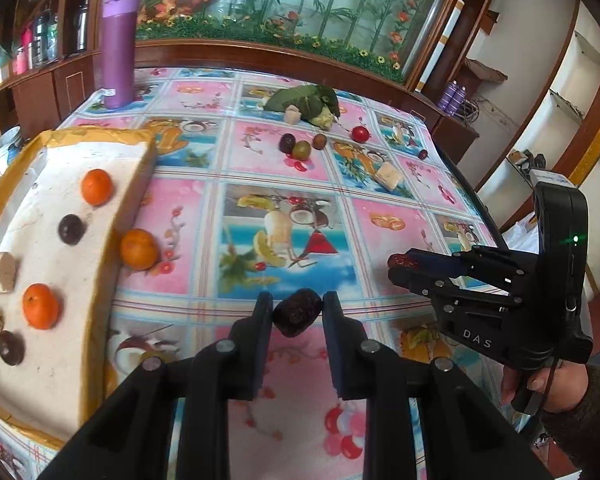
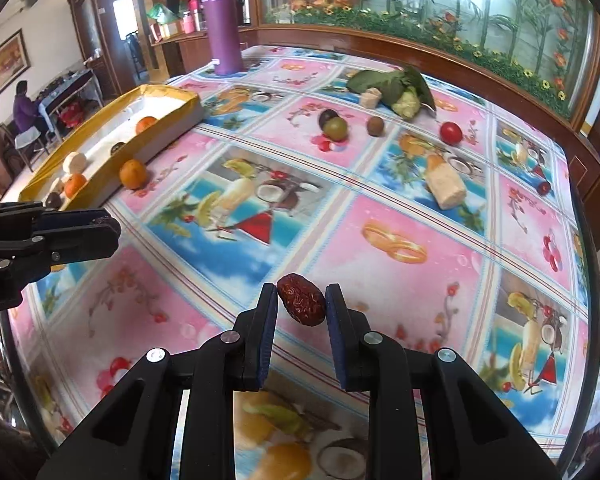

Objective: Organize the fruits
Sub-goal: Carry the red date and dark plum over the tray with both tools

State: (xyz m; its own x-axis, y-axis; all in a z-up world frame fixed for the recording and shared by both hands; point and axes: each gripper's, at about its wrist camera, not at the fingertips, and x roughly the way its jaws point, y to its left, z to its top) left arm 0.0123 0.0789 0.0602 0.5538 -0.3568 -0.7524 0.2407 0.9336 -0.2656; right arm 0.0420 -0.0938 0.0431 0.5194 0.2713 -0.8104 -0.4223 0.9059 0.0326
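My left gripper (image 1: 298,307) is shut on a dark wrinkled date (image 1: 297,319), held just above the patterned tablecloth. To its left lies a shallow yellow-edged tray (image 1: 72,360) holding two oranges, dark round fruits and pale chunks. One orange (image 1: 139,249) rests on the cloth against the tray's side. My right gripper (image 2: 302,295) is shut on a red wrinkled date (image 2: 305,306) above the cloth. Each gripper shows in the other's view: the right gripper (image 1: 398,266) with its red date at the tip, and the left gripper (image 2: 110,232) near the tray (image 2: 168,128).
At the table's far side stand a purple flask (image 1: 118,48) and a leafy vegetable (image 1: 308,100). Loose plums (image 1: 296,146), a red tomato (image 1: 360,133), a pale chunk (image 1: 388,176) and a small red fruit (image 1: 422,154) lie mid-table. A person (image 2: 24,108) sits far left.
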